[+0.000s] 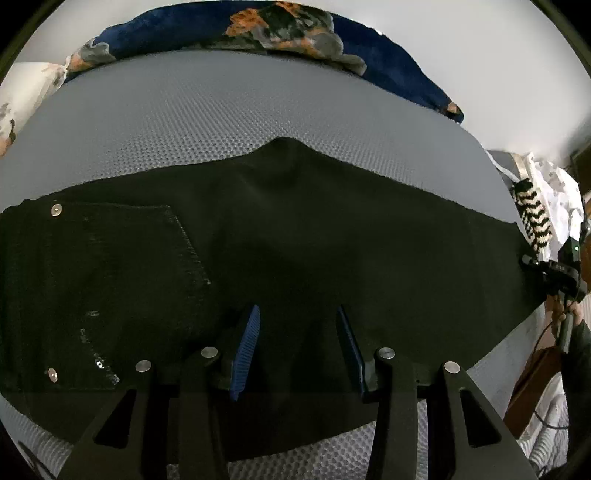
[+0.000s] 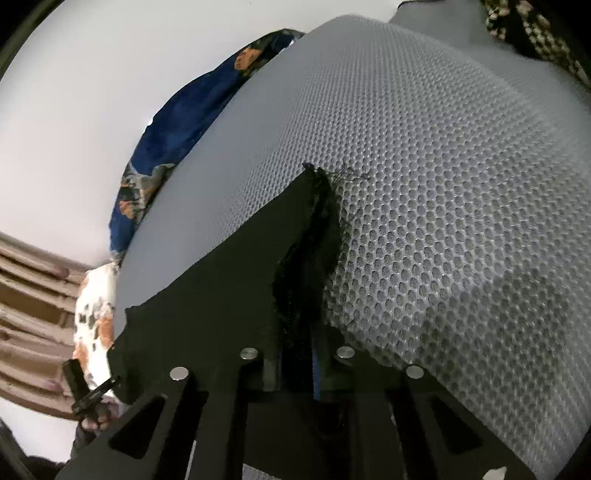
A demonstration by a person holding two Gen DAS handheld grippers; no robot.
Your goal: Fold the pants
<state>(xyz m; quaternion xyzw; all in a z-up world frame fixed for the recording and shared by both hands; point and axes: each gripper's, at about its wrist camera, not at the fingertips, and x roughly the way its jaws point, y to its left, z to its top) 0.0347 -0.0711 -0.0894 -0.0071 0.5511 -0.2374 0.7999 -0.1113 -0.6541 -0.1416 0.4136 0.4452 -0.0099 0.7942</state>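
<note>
Pants lying flat on mesh mattress, long axis running left-right across my left view, pocket end leftward. Left gripper hovering over mid-section, jaws standing apart, gripping nothing. Right gripper clamping frayed hem, jaws closed on cloth. Right hand being nearer leg end, fold judged travelling toward waist.

Looks like a bedroom in a home: a mattress w/ grey honeycomb mesh cover fills both views, a dark blue floral blanket bunched along its far edge against a plain white wall, a white floral pillow just off one corner, more patterned laundry beside the mattress
</note>
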